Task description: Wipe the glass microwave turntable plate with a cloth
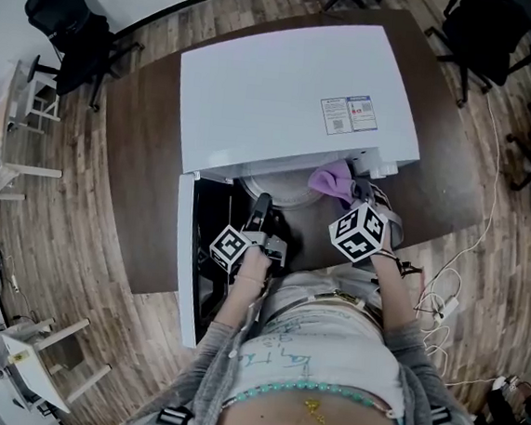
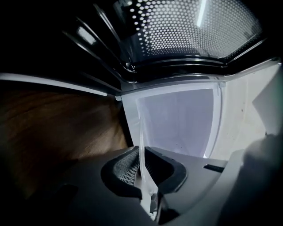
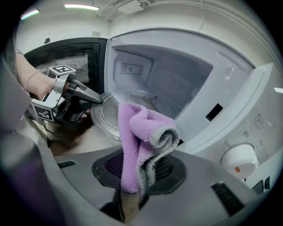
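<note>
The glass turntable plate (image 1: 279,188) juts partway out of the open white microwave (image 1: 287,88). My left gripper (image 1: 263,201) is shut on the plate's near rim. In the left gripper view the plate (image 2: 140,140) shows edge-on as a thin clear line running between the pads of the left gripper (image 2: 141,160). My right gripper (image 1: 359,192) is shut on a folded purple cloth (image 1: 332,178) at the microwave's right front. In the right gripper view the cloth (image 3: 143,132) stands up out of the right gripper (image 3: 140,171), just short of the plate (image 3: 105,118), whose left rim the left gripper (image 3: 96,99) pinches.
The microwave door (image 3: 66,66) is swung open to the left, with its perforated window overhead in the left gripper view. A white control knob (image 3: 239,161) sits on the right-hand panel. The microwave stands on a brown table (image 1: 138,176). Office chairs (image 1: 68,29) and cables (image 1: 444,299) are on the floor.
</note>
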The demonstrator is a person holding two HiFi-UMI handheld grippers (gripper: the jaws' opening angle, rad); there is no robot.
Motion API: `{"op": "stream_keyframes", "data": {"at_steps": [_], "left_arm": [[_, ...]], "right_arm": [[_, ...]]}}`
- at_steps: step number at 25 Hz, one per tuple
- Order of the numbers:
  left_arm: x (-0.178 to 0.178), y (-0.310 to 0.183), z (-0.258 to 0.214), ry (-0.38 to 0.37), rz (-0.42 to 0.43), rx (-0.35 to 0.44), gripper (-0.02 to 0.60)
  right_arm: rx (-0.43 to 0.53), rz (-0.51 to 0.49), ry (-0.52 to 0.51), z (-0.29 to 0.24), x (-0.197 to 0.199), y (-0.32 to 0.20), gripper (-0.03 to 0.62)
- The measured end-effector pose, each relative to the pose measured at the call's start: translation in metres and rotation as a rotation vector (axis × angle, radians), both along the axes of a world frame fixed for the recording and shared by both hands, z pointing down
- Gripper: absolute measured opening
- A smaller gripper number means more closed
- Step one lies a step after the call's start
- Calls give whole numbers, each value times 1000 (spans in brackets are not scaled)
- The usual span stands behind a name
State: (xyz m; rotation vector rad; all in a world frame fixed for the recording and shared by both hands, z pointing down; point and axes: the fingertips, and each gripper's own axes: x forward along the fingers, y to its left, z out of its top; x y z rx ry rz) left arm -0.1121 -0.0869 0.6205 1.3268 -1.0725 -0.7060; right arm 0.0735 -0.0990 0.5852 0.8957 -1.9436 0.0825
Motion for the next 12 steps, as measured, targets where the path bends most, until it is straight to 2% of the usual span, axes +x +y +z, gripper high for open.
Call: {"op": "stream_keyframes", "data": {"at_steps": [12], "left_arm": [[4, -38, -1, -3, 8, 21, 40]], "right_arm": [[-20, 27, -9, 8, 6, 8, 112]]}}
